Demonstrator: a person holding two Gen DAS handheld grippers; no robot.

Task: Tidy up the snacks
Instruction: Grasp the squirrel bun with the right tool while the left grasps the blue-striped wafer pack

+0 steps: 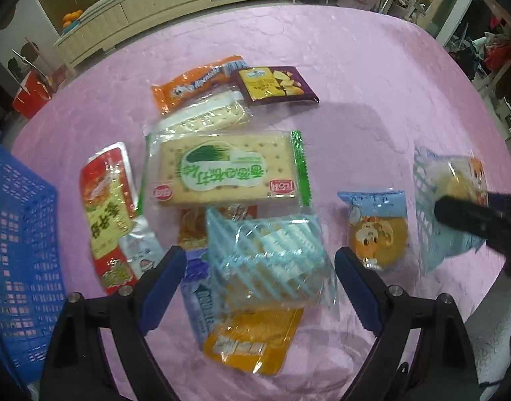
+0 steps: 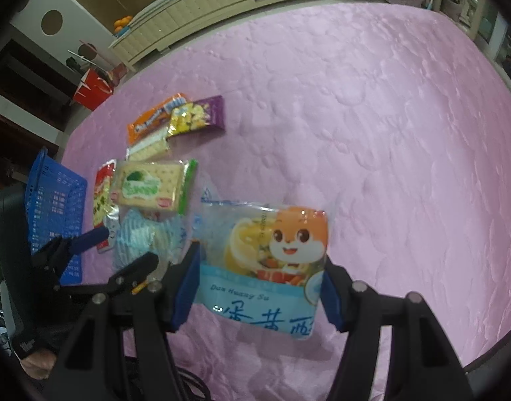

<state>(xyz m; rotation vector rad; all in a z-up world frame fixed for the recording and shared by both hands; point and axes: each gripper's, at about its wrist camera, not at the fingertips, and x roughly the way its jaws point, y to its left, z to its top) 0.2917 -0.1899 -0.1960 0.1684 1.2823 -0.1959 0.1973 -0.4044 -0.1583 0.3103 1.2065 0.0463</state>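
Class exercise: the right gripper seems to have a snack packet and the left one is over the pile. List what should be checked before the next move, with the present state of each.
1. Right gripper grips the fox packet: ok, pads press both edges.
2. Packet lifted off the pink cloth: cannot tell.
3. Left gripper is open: ok, nothing gripped.
4. Left gripper lined up over the blue-striped packet: ok.
5. Blue basket within view: ok, at the cloth's left edge.
6. Basket contents: cannot tell.
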